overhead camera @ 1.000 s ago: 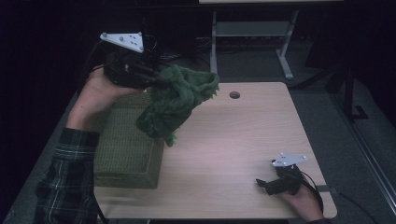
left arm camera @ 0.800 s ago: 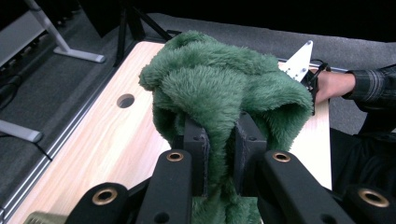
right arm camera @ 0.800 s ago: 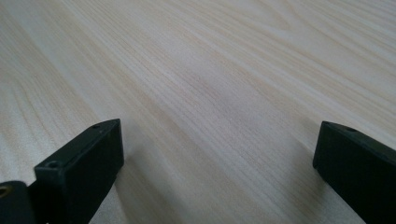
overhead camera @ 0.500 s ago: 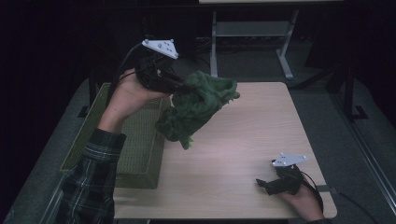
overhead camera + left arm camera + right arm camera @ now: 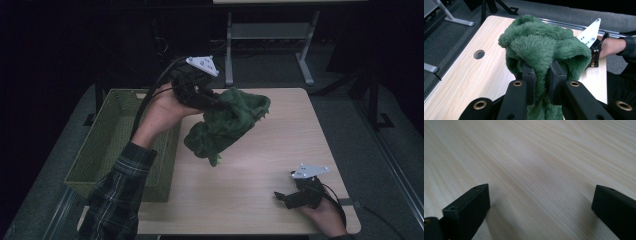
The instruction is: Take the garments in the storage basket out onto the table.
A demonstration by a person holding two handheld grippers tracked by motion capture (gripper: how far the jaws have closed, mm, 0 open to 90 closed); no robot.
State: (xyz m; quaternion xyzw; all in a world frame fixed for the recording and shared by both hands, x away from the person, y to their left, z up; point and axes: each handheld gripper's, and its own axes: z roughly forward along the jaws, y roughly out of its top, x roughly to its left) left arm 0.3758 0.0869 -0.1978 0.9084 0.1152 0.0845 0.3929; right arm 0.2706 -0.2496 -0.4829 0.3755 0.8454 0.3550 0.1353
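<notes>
Item: green plush cloth, pinched by one fold in our left claw above the table beside the basket, right claw released and empty; risk: the thin fold may slip free.

Readable text: none in any view.
Labels or brands: none legible on the worktop.
Numbers, signs: none legible.

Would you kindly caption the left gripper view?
Left gripper pinching a green plush cloth above the wooden table.
</notes>
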